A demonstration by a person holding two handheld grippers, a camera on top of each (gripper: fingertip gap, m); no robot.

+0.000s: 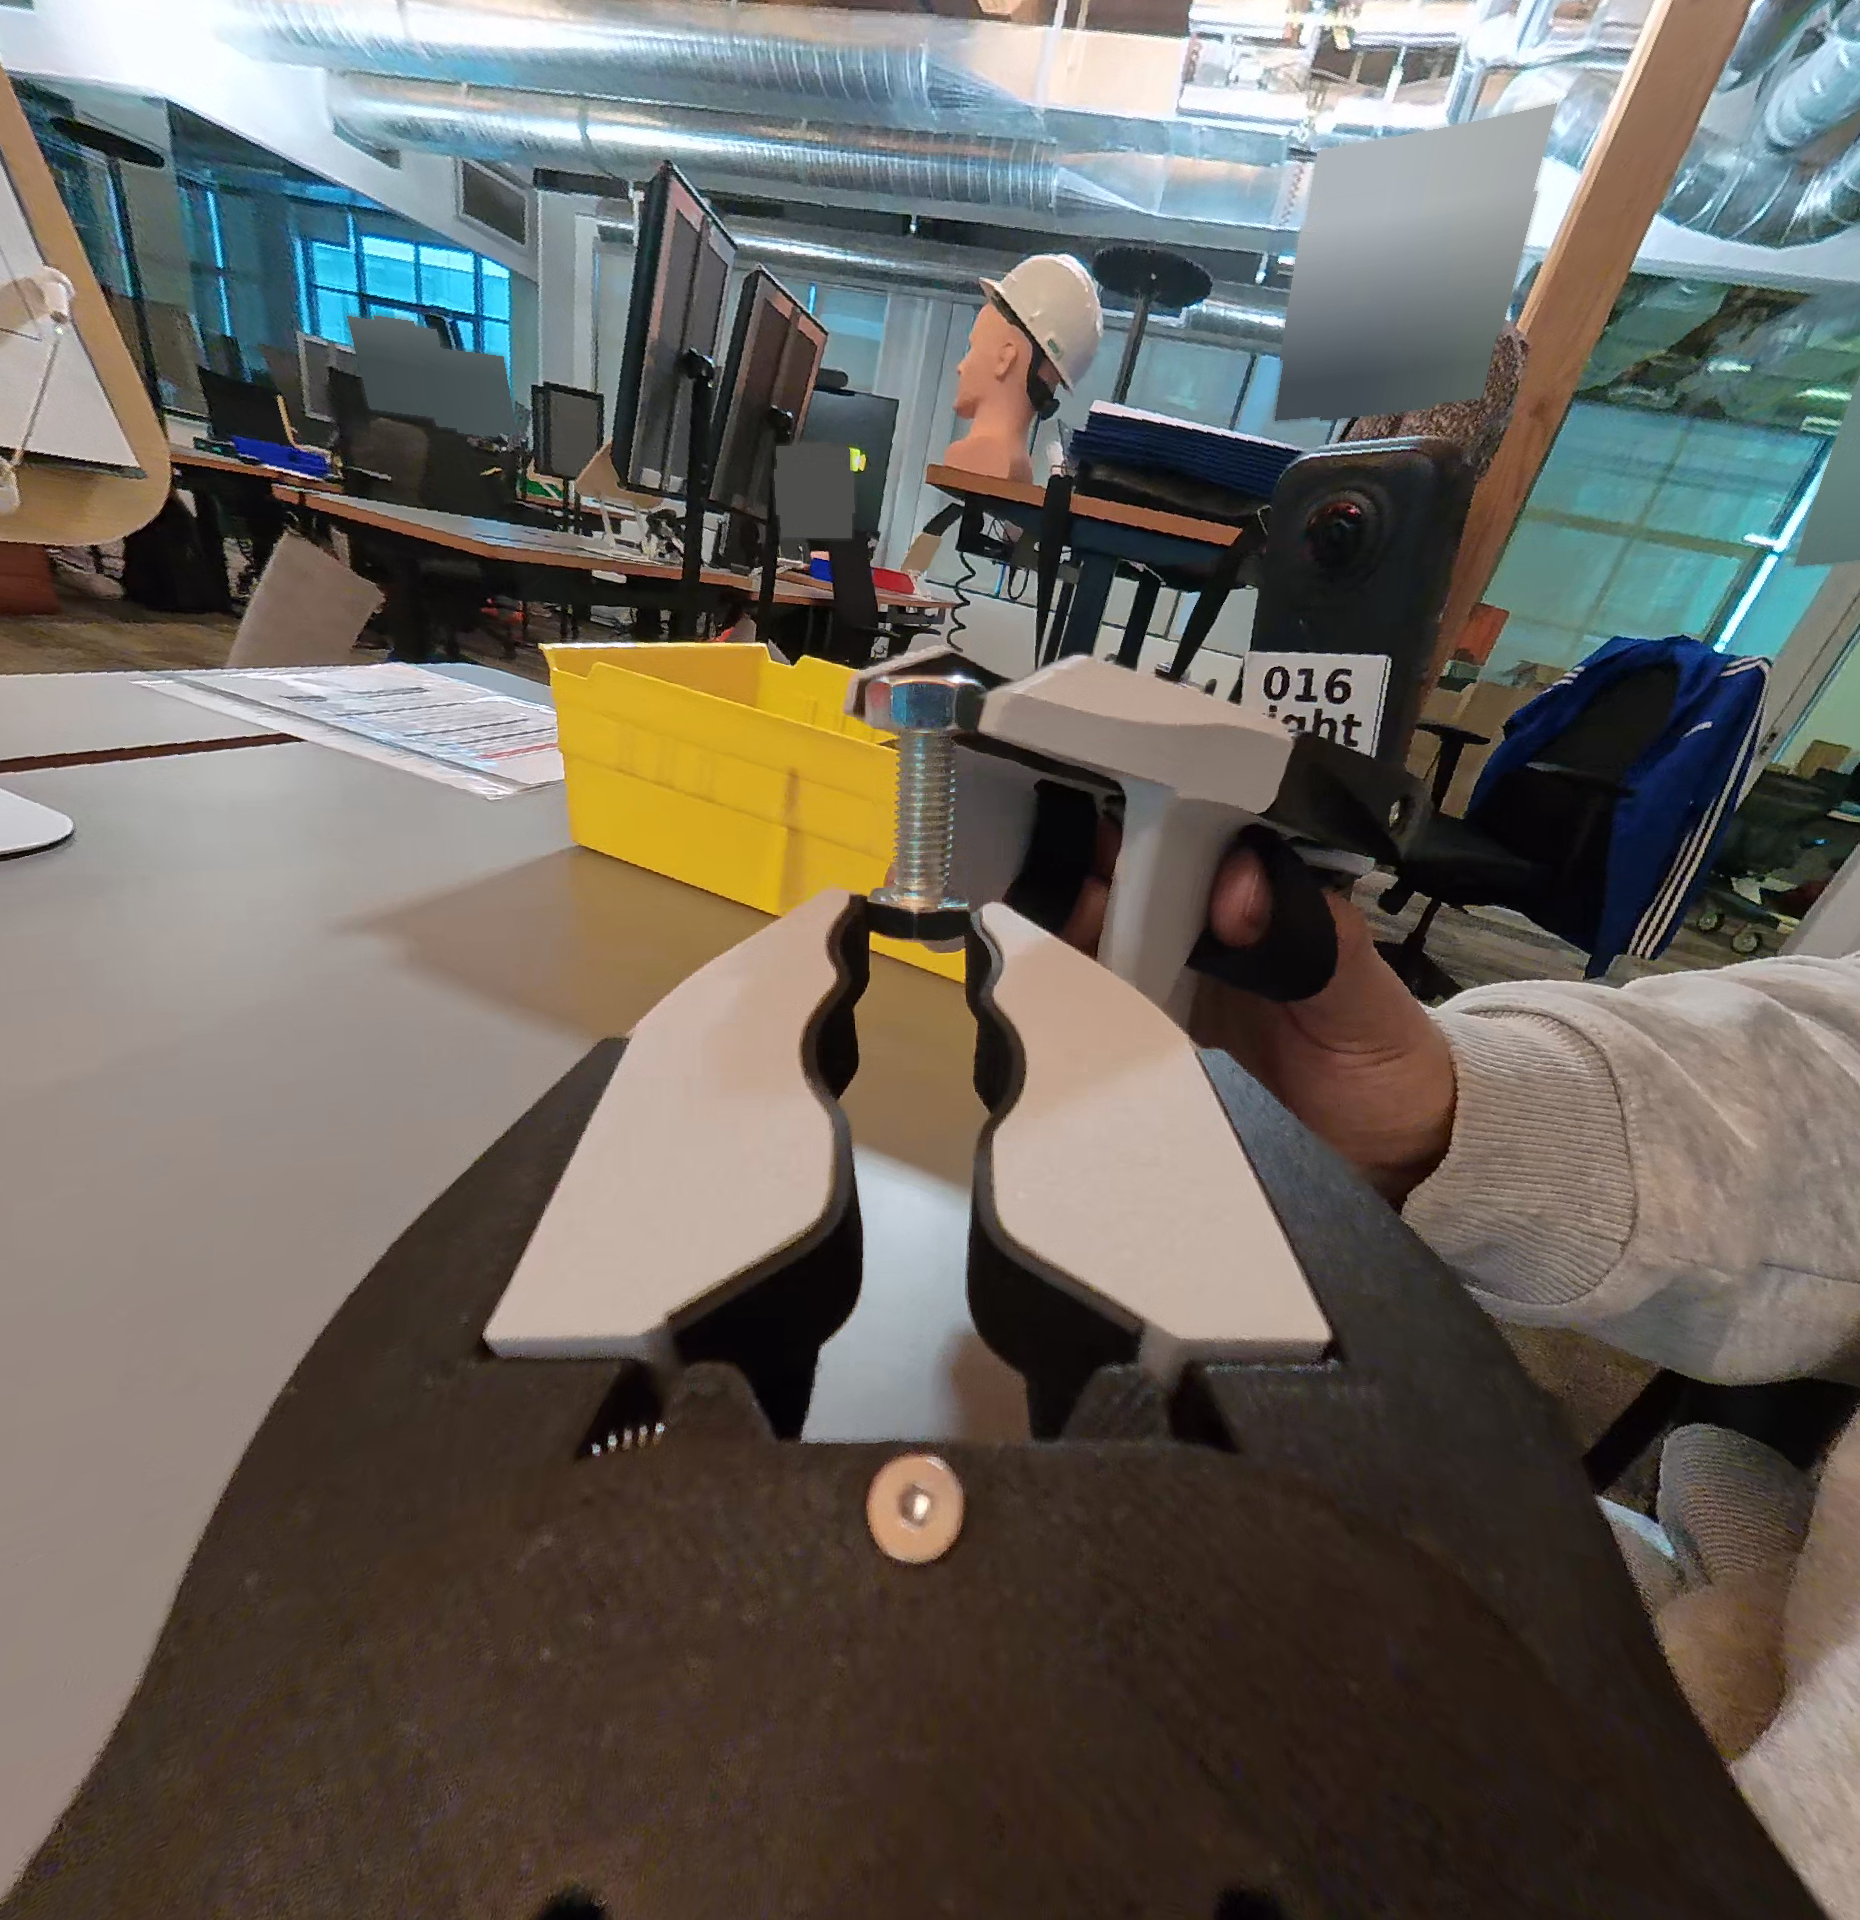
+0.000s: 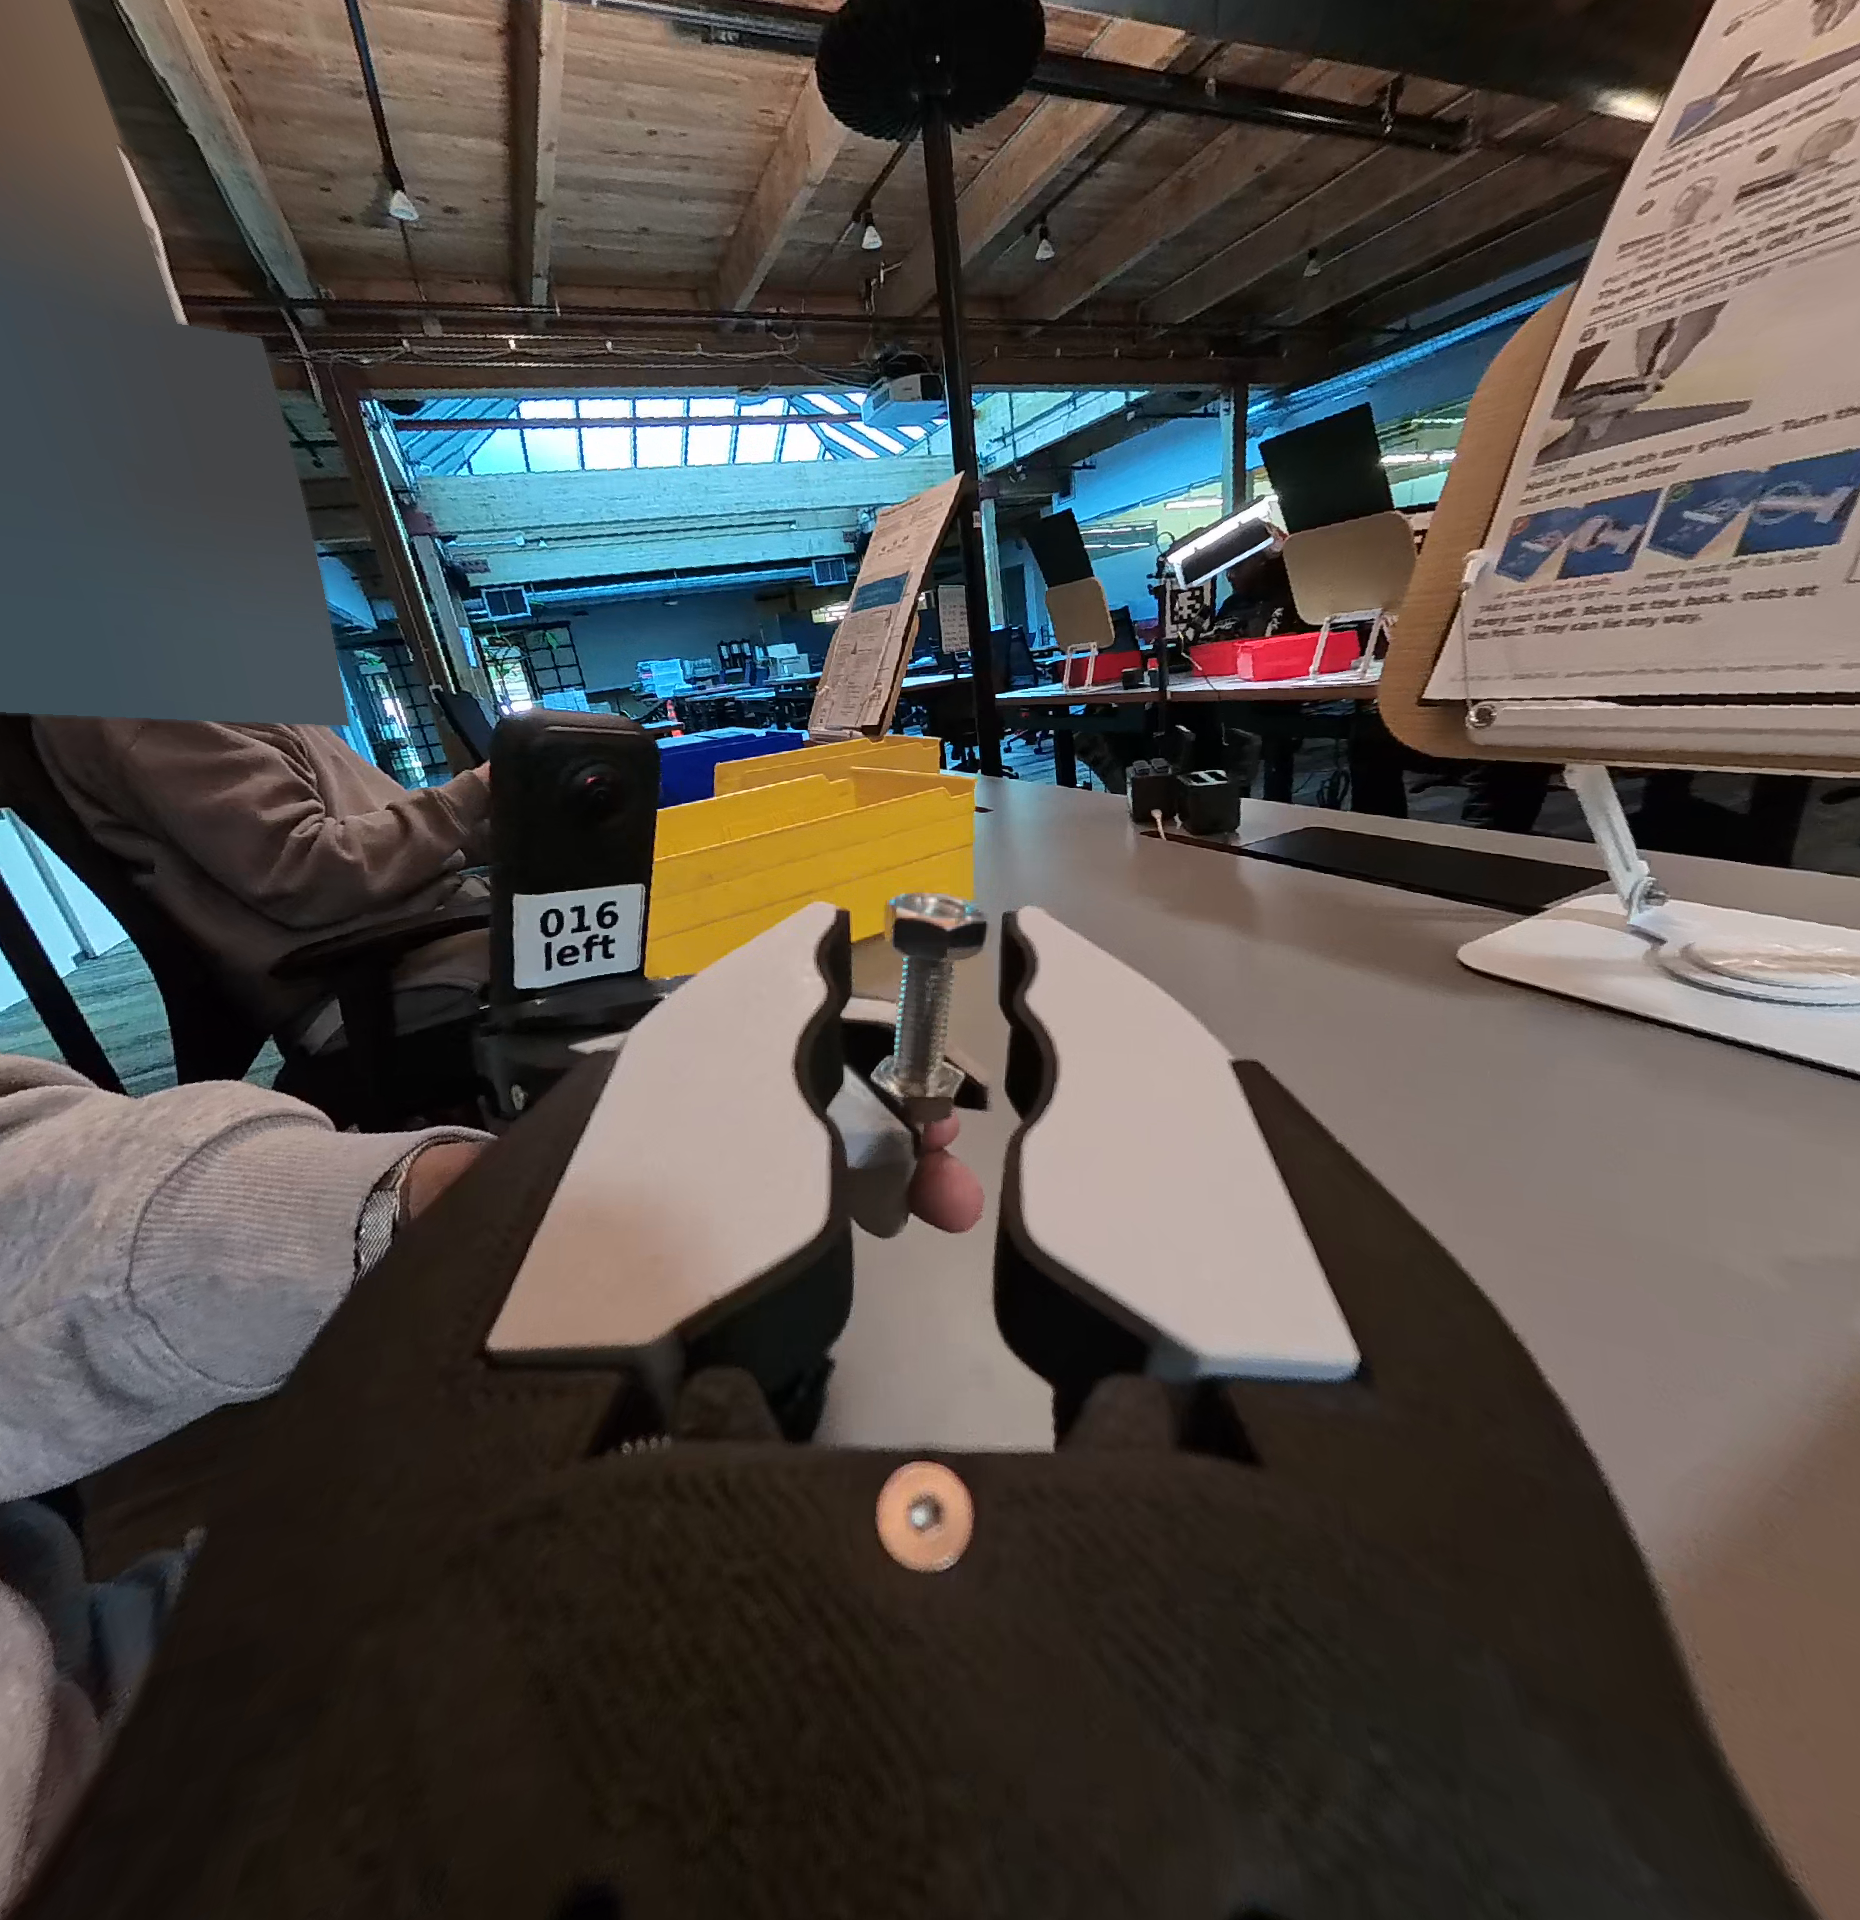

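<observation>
The left claw was clamped on the nut at the bolt's lower end. The right claw stood apart around the bolt head, above the desk; yellow bin at eleven o'clock.

Upright bolt between both grippers, bin behind on table.

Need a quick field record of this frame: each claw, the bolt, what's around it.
bolt: upright, above the table
left claw: shut on the nut near the bolt's lower end
right claw: open, tips either side of the bolt head, small gaps showing
behind: yellow bin on the table
</observation>
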